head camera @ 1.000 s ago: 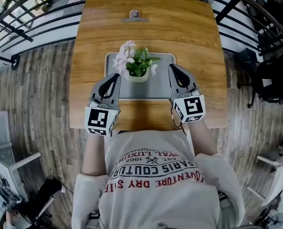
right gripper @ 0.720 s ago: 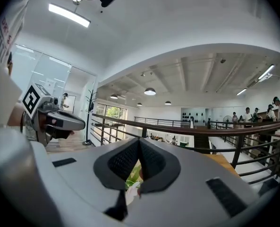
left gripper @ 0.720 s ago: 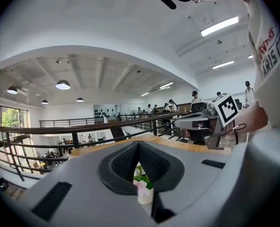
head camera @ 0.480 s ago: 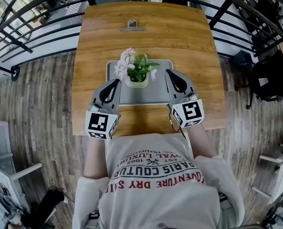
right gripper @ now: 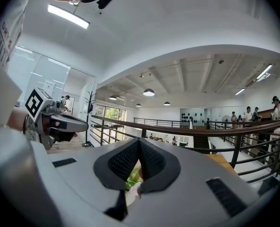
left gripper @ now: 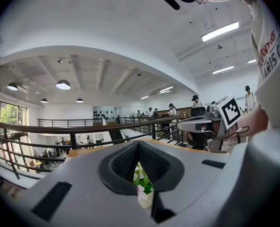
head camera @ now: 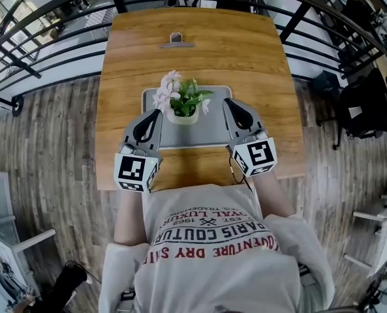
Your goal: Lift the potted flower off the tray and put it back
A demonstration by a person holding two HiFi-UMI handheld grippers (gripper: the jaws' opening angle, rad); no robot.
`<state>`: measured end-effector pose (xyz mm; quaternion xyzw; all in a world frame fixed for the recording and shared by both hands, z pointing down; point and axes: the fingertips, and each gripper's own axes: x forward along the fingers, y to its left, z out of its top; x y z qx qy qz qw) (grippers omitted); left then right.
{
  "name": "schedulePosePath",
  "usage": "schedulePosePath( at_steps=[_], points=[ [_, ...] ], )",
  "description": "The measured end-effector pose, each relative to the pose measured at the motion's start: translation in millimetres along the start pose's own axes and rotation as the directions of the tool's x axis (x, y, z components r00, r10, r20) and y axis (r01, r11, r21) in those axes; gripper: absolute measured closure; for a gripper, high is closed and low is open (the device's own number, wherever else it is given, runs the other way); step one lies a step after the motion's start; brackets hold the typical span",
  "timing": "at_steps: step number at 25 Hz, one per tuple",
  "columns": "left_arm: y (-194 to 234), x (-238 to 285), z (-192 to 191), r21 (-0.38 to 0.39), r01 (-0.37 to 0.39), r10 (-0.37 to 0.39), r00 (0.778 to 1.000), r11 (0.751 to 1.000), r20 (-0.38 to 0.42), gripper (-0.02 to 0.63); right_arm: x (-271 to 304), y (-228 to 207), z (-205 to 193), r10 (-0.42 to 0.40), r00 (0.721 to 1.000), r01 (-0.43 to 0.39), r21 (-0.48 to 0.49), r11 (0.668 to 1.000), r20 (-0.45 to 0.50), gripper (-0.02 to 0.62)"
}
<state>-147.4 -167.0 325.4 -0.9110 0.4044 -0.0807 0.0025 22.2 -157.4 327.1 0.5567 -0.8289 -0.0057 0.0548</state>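
Clearance matters: left gripper [head camera: 156, 113] and right gripper [head camera: 228, 102], both clenched empty, flank the potted flower [head camera: 182, 114] — open one wide before gripping; lift upright.

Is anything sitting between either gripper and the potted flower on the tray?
Nothing visible. The potted flower stands alone on the tray; the left gripper and right gripper flank it, with only bare tray between.
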Motion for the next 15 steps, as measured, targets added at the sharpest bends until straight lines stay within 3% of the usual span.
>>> schedulePosePath(
  at_steps=[9, 15],
  points=[
    [-1, 4, -2, 0.003, -0.011, 0.011, 1.000, 1.000, -0.004, 0.594, 2, 0, -1, 0.006, 1.000, -0.006, 0.001, 1.000, 0.018, 0.569],
    [-2, 7, 3, -0.002, -0.007, 0.007, 1.000, 1.000, 0.007, 0.594, 0, -8, 4, -0.018, 0.999, 0.016, 0.066, 0.998, 0.029, 0.569]
  ],
)
